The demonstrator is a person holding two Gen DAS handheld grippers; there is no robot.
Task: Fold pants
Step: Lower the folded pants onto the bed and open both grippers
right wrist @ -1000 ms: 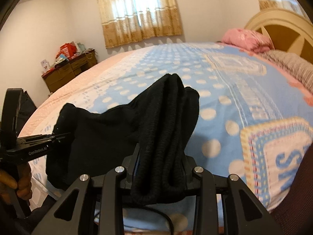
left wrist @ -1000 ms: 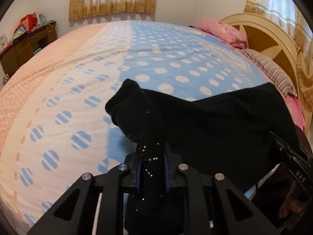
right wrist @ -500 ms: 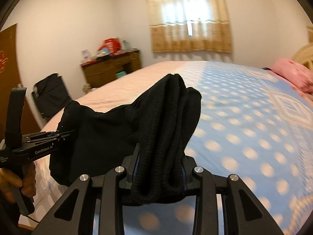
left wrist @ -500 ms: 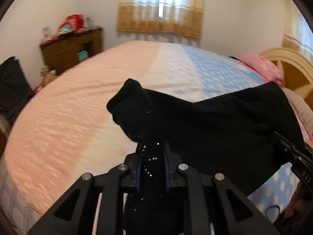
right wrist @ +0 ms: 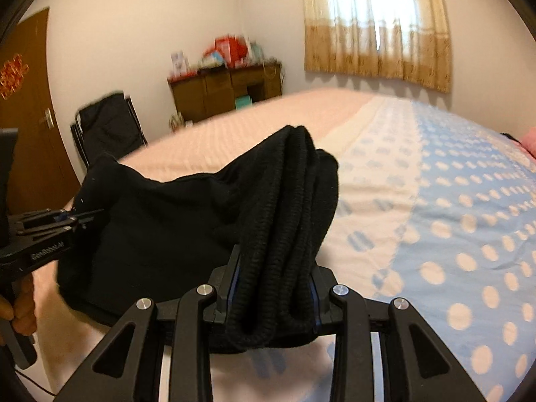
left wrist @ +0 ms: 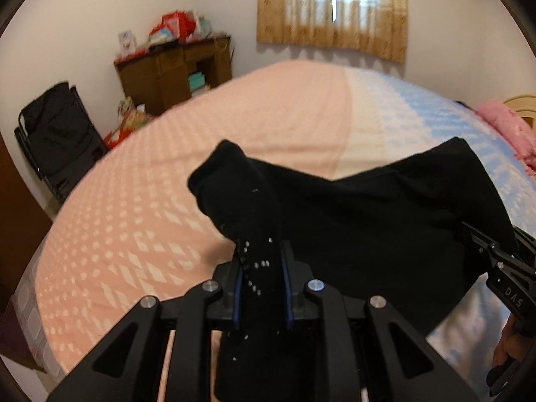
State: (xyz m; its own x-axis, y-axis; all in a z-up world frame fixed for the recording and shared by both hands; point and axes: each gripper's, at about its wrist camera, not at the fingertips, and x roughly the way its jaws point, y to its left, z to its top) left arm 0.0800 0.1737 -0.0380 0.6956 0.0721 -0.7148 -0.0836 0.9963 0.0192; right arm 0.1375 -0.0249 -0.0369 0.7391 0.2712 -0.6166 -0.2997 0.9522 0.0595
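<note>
The black pants [left wrist: 368,221] hang stretched between my two grippers above the bed. My left gripper [left wrist: 261,288] is shut on one bunched end of the pants. My right gripper [right wrist: 273,288] is shut on the thick ribbed end of the pants [right wrist: 291,207]. In the left wrist view the right gripper [left wrist: 502,268] shows at the far right edge, pinching the cloth. In the right wrist view the left gripper [right wrist: 67,217] shows at the left edge, held by a hand.
The bed [left wrist: 268,107] has a pink side and a blue dotted side [right wrist: 469,201]. A brown cabinet [left wrist: 174,70] with clutter stands by the far wall. A black folding chair [left wrist: 57,134] stands at the left. A pink pillow [left wrist: 502,124] lies at the right.
Both grippers have swung to the left with the pants held between them. The view now faces the pink side of the bed, the cabinet and the chair. The grips are unchanged.
</note>
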